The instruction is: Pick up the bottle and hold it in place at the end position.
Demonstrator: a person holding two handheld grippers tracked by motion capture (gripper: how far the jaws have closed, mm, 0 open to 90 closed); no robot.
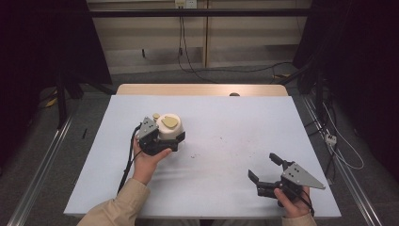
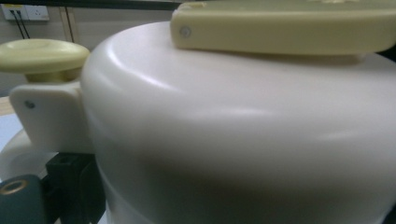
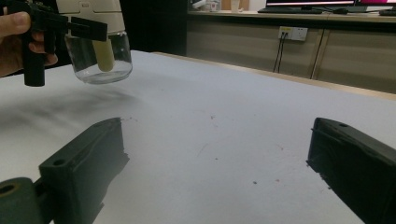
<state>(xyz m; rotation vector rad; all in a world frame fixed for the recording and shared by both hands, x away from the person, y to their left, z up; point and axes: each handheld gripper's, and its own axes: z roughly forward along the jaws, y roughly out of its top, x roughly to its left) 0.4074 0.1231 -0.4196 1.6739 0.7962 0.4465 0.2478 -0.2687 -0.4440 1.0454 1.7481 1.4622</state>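
Note:
A small kitchen device (image 1: pixel 169 125) has a white domed top (image 2: pixel 233 140), a pale yellow handle (image 2: pixel 280 28) and a round yellow knob (image 2: pixel 42 56). Its lower part is a clear bowl (image 3: pixel 98 60) with a pale shaft inside. My left gripper (image 1: pixel 162 141) is shut on its white top and holds it upright at the table's left middle. In the right gripper view it seems to hang slightly above the table. My right gripper (image 1: pixel 262 165) is open and holds nothing, low over the table's front right, its jaws wide apart (image 3: pixel 217 128).
The table has a pale blue cover (image 1: pixel 226 141) with small dark specks near the middle. A wooden strip (image 1: pixel 202 89) runs along its far edge. Cables (image 1: pixel 339 141) lie on the floor to the right.

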